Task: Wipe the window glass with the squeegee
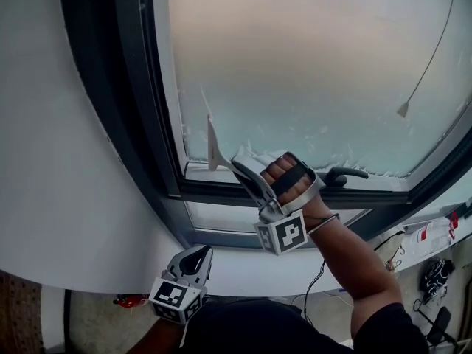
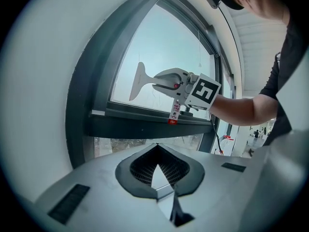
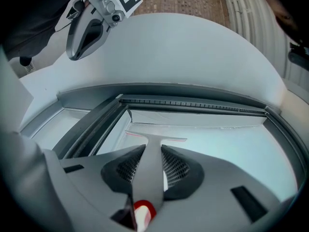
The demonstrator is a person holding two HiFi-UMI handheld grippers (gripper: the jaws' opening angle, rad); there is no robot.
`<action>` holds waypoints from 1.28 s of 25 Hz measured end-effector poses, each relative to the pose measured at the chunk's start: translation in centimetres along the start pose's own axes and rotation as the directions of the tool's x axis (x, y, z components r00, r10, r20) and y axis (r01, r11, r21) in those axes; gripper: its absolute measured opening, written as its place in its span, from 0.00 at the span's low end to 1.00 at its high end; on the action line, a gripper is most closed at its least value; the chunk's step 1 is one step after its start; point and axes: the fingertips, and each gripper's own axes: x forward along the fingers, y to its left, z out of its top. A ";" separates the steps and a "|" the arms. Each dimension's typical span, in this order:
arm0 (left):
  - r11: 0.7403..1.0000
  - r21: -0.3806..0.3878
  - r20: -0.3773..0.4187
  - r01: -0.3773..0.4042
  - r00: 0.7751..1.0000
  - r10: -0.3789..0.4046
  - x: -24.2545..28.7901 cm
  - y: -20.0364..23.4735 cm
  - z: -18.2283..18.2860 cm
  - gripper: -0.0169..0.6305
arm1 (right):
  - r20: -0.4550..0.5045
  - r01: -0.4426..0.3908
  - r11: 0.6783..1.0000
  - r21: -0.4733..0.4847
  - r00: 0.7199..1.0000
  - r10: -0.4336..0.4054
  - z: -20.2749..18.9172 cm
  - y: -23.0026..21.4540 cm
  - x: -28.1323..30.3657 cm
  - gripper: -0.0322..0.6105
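Left gripper (image 1: 198, 255), lower left of frame, hangs with jaws together; right gripper (image 1: 243, 169) clamps the likely light, stiff squeegee (image 1: 213, 147) mid-handle, blade at window glass (image 1: 317, 65)

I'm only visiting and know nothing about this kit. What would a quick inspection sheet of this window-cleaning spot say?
Surface: window glass, frosted-looking, with whitish residue along its lower edge.
Job's things: squeegee, blade at the glass near the pane's lower left corner.
Clutter: a white bottle with red on it, low at the right; small dark items near it, too small to tell.
Grippers: right gripper clamped on the squeegee's handle; left gripper held low, jaws together, nothing between them.
Cables: a thin pull cord hangs across the glass; a dark cable hangs below the right forearm.
Surroundings: dark window frame, window handle, white wall.
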 end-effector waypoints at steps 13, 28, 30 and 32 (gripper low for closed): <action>0.997 0.016 -0.040 0.078 0.996 -0.077 2.7 -3.5 0.2 0.03 | -0.108 0.003 1.000 0.015 0.994 -0.001 -4.4 1.1 -4.3 0.19; 0.983 0.048 -0.067 0.174 0.983 -0.171 5.7 -8.5 -0.6 0.03 | -0.190 -0.004 1.000 0.019 0.982 0.008 -9.7 1.6 -10.1 0.19; 0.982 0.052 -0.068 0.180 0.982 -0.176 6.0 -9.1 -0.5 0.03 | -0.198 -0.013 1.000 0.022 0.980 0.017 -10.5 1.9 -10.8 0.19; 0.985 0.051 -0.069 0.164 0.985 -0.160 6.2 -9.4 -0.1 0.03 | -0.202 -0.025 0.999 0.030 0.979 0.031 -11.1 2.0 -11.6 0.19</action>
